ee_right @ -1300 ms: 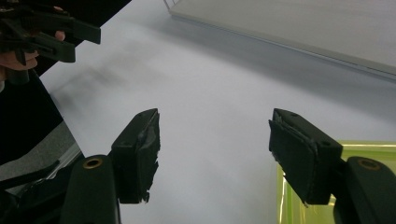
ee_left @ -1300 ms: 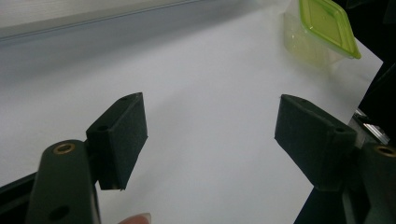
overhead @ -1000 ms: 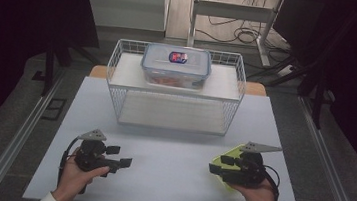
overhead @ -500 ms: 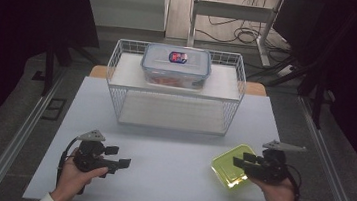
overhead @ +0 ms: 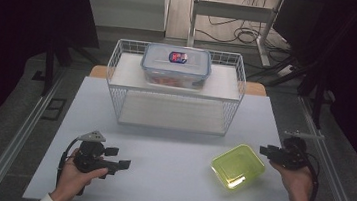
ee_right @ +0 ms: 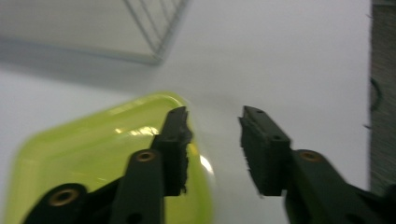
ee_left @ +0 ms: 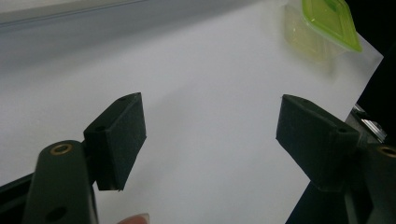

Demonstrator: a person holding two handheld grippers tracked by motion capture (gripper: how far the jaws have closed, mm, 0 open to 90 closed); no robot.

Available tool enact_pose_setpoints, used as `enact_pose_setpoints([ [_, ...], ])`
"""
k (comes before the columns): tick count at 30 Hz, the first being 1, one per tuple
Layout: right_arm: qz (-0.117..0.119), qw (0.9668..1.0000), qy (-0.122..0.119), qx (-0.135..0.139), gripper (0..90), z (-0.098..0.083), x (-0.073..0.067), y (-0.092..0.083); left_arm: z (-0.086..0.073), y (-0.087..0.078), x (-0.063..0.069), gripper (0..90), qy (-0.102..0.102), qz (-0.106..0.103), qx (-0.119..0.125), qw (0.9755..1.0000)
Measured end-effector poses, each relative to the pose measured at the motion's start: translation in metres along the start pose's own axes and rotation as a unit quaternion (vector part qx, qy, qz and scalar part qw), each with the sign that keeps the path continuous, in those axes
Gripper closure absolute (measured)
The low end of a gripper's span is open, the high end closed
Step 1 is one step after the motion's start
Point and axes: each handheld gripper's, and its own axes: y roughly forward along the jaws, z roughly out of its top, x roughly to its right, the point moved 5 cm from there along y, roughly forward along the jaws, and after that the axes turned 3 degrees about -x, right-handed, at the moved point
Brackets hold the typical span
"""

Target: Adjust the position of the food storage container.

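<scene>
Now your right gripper (overhead: 267, 151) sits just right of the green container (overhead: 238, 165), fingers narrowing on nothing, freeing it; your left gripper's (overhead: 121, 158) fingers gape wide, empty.

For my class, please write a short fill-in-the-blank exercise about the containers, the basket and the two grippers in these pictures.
1. The lid of the container lying on the white table is ____.
2. The clear lidded box rests on top of the wire ____.
3. The left gripper holds ____ between its jaws.
4. The green container lies nearer the ____ gripper.

Missing words: green; basket; nothing; right
</scene>
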Motion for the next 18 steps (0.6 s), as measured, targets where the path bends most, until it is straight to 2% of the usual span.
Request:
enact_pose_setpoints([
  [1, -0.025, 0.9995, -0.003, -0.02, 72.4, -0.003, 0.008, 0.006, -0.001, 0.0, 0.0, 23.0, -0.002, -0.005, -0.002, 1.0],
  [3, -0.03, 0.9991, -0.005, -0.03, 79.2, -0.005, 0.011, 0.01, -0.001, 0.0, 0.0, 23.0, -0.002, -0.004, -0.002, 1.0],
  [5, -0.044, 0.9979, -0.01, -0.047, 86.9, -0.008, 0.015, 0.015, -0.001, -0.001, 0.0, 23.0, -0.004, -0.005, 0.0, 1.0],
  [7, -0.058, 0.9963, -0.016, -0.062, 88.7, -0.011, 0.018, 0.018, -0.001, -0.002, -0.001, 23.0, -0.005, -0.004, 0.002, 1.0],
  [11, -0.068, 0.9937, -0.027, -0.085, 89.3, -0.016, 0.018, 0.022, -0.001, -0.004, -0.002, 23.2, -0.004, -0.001, 0.005, 1.0],
  [18, -0.063, 0.9896, -0.04, -0.123, 89.3, -0.026, 0.009, 0.023, -0.001, -0.005, -0.002, 23.3, -0.004, -0.001, 0.005, 1.0],
])
